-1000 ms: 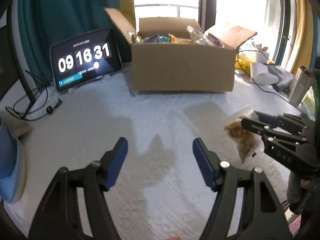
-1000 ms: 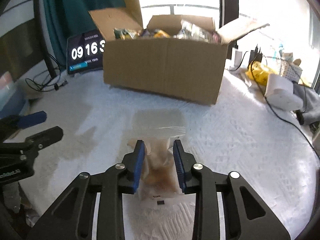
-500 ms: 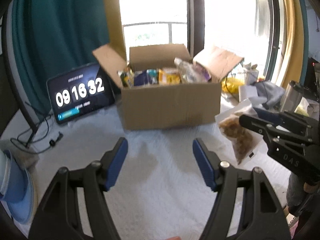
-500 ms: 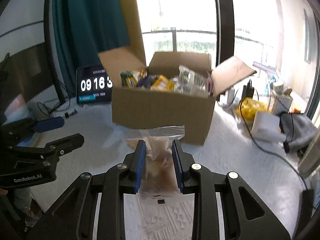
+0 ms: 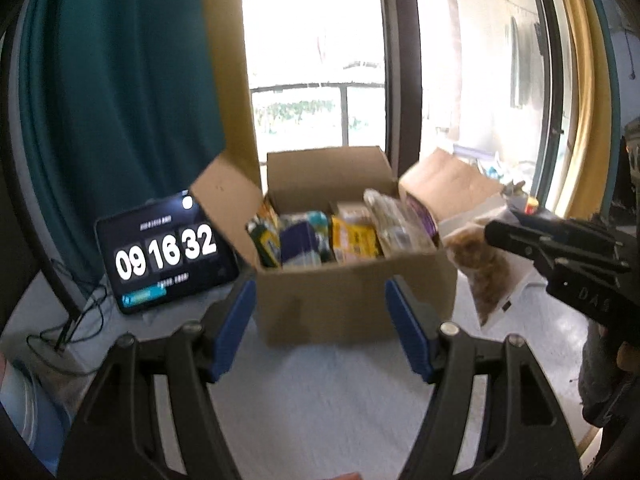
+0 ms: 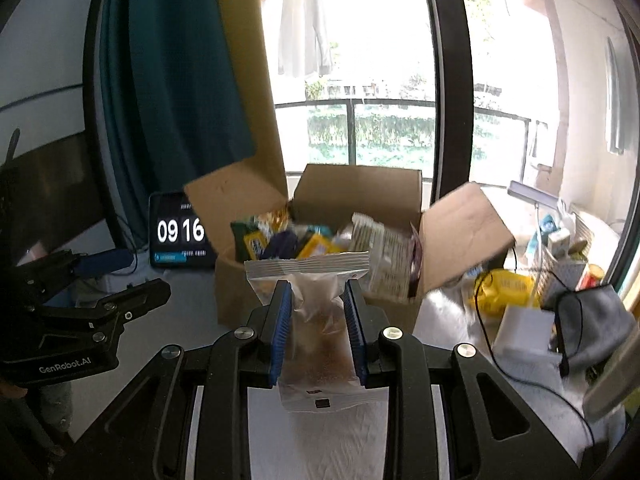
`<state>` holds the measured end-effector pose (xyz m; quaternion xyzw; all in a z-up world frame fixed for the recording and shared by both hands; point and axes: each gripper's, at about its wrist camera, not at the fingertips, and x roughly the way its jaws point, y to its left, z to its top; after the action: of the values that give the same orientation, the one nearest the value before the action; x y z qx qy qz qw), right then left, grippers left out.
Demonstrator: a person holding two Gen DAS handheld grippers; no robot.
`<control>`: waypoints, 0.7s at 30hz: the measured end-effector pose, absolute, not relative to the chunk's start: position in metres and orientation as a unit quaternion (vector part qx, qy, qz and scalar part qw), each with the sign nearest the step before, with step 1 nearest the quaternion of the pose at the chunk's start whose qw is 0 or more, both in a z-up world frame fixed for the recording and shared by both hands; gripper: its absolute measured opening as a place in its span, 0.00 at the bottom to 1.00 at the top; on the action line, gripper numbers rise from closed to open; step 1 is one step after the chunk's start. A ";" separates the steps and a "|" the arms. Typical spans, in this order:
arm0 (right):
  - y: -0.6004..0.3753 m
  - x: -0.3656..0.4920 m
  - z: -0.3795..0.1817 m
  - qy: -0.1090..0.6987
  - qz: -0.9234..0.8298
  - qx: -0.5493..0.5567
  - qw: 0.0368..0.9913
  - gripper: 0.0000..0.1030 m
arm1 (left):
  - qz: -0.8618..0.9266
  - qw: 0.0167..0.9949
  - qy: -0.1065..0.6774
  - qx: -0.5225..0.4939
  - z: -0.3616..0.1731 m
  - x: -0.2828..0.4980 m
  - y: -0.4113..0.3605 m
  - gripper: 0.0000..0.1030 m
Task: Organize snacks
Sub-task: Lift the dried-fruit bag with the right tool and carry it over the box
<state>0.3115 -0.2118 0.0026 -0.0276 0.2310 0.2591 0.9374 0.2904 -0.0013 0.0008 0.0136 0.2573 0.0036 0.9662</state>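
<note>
Right wrist view shows the right gripper [image 6: 318, 328] clamped on a clear snack bag [image 6: 316, 320], held in the air just in front of the cardboard box [image 6: 320, 292]. Its zip-seal top flops free above the pads. The box looks nearly full of packets, so the bag may catch on its near wall or perch on top and slide out. The thin film could also slip from the pinch. The left gripper [image 5: 320, 324] hangs empty before the box, fingers spread wide.
</note>
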 end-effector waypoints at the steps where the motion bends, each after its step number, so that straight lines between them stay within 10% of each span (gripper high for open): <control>1: -0.212 0.319 0.005 0.233 0.265 -0.018 0.936 0.28 | 0.001 0.967 0.254 0.014 0.002 0.295 0.000 0.67; 21: -0.168 0.429 0.028 0.231 0.251 -0.017 0.940 0.28 | 0.010 0.975 0.223 0.003 0.008 0.404 0.046 0.67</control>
<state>0.4288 -0.1675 0.0280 -0.0166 0.2309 0.2508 0.9399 0.4041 0.0463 0.0076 0.0031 0.2235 0.0101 0.9747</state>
